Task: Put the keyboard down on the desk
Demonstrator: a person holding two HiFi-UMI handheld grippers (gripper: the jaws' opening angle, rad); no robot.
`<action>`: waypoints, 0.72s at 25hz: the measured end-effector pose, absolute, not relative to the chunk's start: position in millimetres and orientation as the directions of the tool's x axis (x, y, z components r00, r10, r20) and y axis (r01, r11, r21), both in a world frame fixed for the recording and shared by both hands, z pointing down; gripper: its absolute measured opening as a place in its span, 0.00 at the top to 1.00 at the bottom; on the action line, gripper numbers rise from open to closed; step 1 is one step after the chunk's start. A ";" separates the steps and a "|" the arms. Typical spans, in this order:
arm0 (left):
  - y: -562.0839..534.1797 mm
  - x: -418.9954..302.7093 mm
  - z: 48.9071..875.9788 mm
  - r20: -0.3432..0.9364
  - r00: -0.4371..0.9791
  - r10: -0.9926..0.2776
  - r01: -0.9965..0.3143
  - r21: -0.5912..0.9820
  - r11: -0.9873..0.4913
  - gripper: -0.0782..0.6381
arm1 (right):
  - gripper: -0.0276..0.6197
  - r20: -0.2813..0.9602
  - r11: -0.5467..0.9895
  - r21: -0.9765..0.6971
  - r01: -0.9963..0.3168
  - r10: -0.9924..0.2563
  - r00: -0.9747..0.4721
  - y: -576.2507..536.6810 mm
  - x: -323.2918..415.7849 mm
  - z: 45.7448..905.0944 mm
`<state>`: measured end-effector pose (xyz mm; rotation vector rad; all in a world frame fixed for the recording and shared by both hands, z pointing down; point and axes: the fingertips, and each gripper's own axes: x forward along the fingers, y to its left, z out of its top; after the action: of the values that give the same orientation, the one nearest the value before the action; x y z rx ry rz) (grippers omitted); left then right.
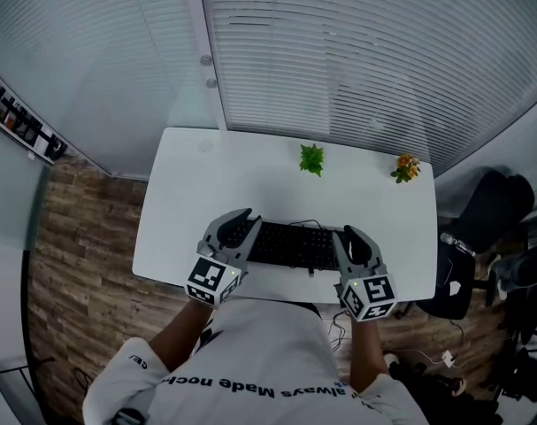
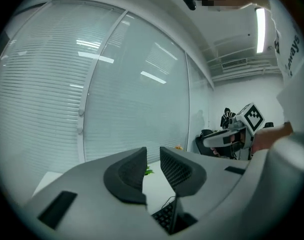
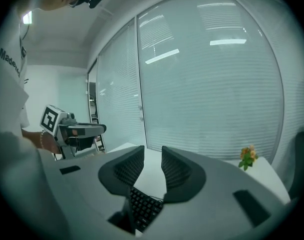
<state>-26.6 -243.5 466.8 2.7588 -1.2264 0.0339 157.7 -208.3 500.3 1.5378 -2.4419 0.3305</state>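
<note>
Presently: keyboard (image 1: 295,244), black, lies at the 6 o'clock edge of the desk (image 1: 188,228); whether it rests or hovers is unclear. Left gripper (image 1: 243,224) at its 9 o'clock end and right gripper (image 1: 352,237) at 3 o'clock, jaws narrow, clamping it. Release likely outstanding.

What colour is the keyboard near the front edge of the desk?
Black. The keyboard shows best in the head view, against the white desk.
</note>
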 end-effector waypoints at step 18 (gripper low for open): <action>-202.3 -3.6 359.3 -0.135 0.721 -0.679 -0.681 0.040 -0.731 0.80 | 0.86 0.159 0.506 0.034 -0.862 -0.854 -0.495 -182.2 115.1 392.7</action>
<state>-3.6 -202.3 359.3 2.9260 -1.1565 -0.2210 115.1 -182.2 392.7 1.4871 -2.5882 0.0743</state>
